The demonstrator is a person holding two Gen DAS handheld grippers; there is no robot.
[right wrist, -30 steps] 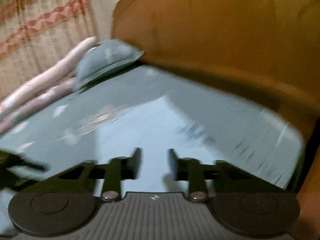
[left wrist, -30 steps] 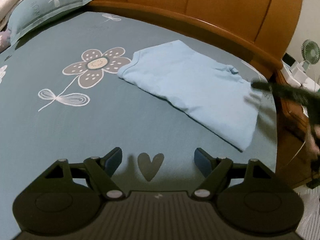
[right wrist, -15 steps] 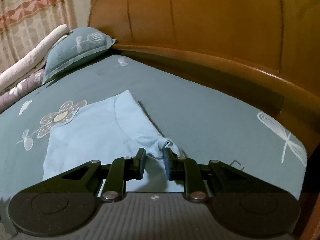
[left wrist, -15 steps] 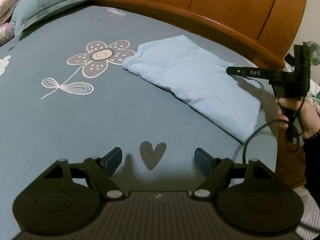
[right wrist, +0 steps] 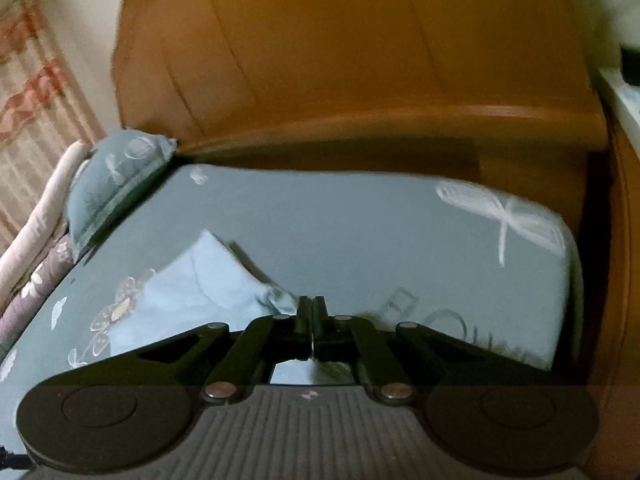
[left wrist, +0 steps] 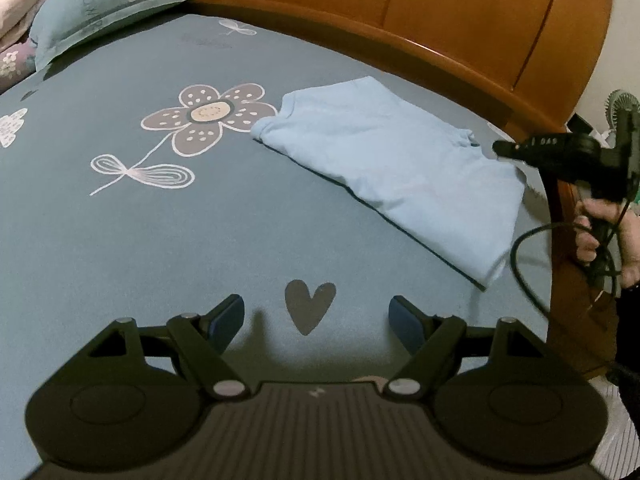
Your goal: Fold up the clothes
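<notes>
- The light blue shirt (left wrist: 396, 168) lies folded on the bed sheet (left wrist: 160, 240), just right of the printed flower (left wrist: 208, 116), near the headboard (left wrist: 400, 8).
- My left gripper (left wrist: 316, 320) hangs wide open and empty over the printed heart (left wrist: 310, 304), well short of the shirt, which lies ahead and to its right.
- My right gripper (right wrist: 311, 308) has its fingers pressed together at the shirt's bunched corner; the blur hides whether cloth is pinched.
</notes>
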